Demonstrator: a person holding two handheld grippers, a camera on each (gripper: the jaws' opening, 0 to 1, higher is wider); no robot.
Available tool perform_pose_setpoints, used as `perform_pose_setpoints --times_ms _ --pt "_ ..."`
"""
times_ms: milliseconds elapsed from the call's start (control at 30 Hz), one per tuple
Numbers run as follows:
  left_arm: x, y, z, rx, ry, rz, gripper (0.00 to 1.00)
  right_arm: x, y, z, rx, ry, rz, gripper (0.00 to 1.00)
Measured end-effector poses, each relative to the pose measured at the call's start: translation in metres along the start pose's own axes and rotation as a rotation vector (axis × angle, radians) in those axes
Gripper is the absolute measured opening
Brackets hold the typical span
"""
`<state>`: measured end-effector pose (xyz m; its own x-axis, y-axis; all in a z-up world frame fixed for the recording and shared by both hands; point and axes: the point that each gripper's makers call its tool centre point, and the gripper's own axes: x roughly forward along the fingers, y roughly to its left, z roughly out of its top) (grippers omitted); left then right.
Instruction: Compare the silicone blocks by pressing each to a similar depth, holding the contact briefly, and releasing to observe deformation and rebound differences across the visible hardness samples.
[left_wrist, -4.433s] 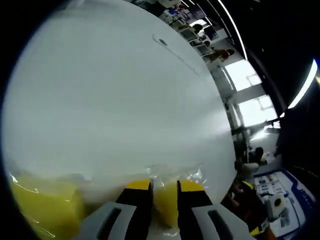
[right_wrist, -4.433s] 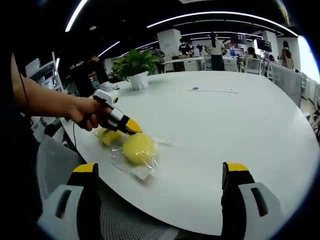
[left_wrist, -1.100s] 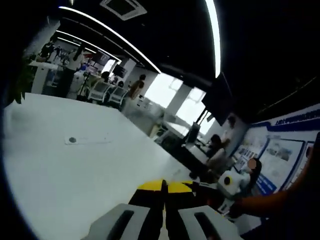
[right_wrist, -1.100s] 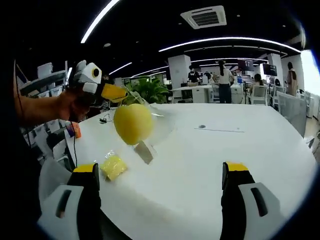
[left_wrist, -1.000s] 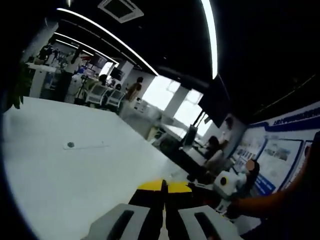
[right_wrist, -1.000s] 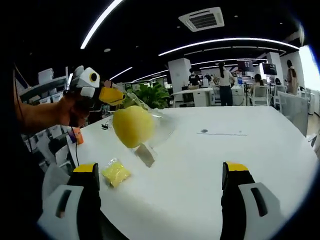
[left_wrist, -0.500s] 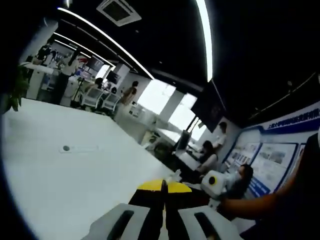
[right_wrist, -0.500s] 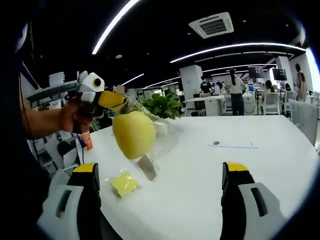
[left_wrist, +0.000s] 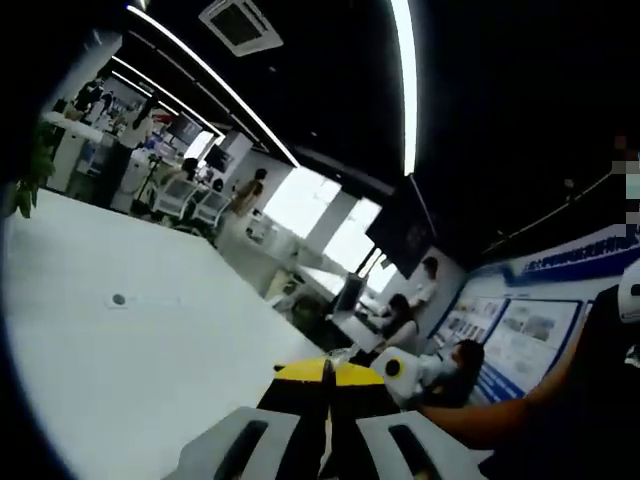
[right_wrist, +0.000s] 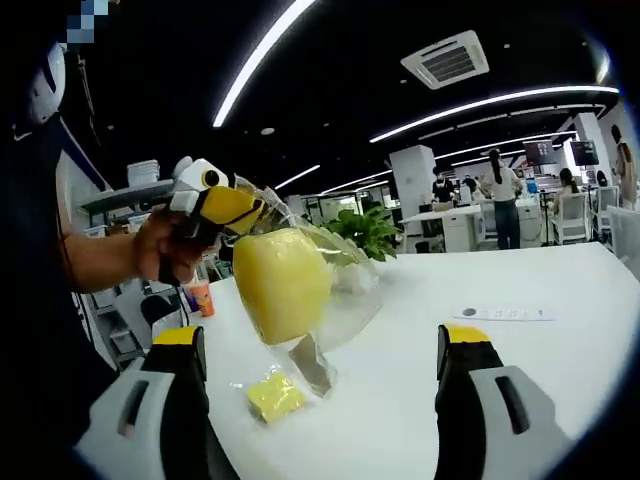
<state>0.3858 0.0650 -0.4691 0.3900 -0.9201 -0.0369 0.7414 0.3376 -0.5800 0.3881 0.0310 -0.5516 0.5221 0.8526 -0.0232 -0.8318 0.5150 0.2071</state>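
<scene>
In the right gripper view, a person's hand (right_wrist: 160, 245) at the left holds the left gripper (right_wrist: 240, 212) up in the air. Its yellow jaws are closed on the top edge of a clear plastic bag (right_wrist: 335, 290), and the bag hangs down from them. Inside the bag is a round yellow silicone block (right_wrist: 282, 280), high above the white table (right_wrist: 400, 350). Below it, a small flat yellow block (right_wrist: 275, 396) lies on the table at the near left side, in its own clear wrap. Further right, the right gripper (right_wrist: 320, 345) has its two jaws wide apart, with nothing between them; they rise at the near edge of the view. On the far side of the table a green plant (right_wrist: 372, 230) stands in a white pot, and people stand at desks behind.

In the left gripper view the yellow jaw tips meet at the bottom centre, closed together, and the table stretches to the left.
</scene>
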Motion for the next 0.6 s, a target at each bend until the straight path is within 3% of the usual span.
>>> perform_pose_setpoints --times_ms 600 --pt "-0.005 -0.018 0.001 -0.044 0.002 -0.07 0.0 0.01 0.032 0.015 0.003 -0.024 0.168 0.63"
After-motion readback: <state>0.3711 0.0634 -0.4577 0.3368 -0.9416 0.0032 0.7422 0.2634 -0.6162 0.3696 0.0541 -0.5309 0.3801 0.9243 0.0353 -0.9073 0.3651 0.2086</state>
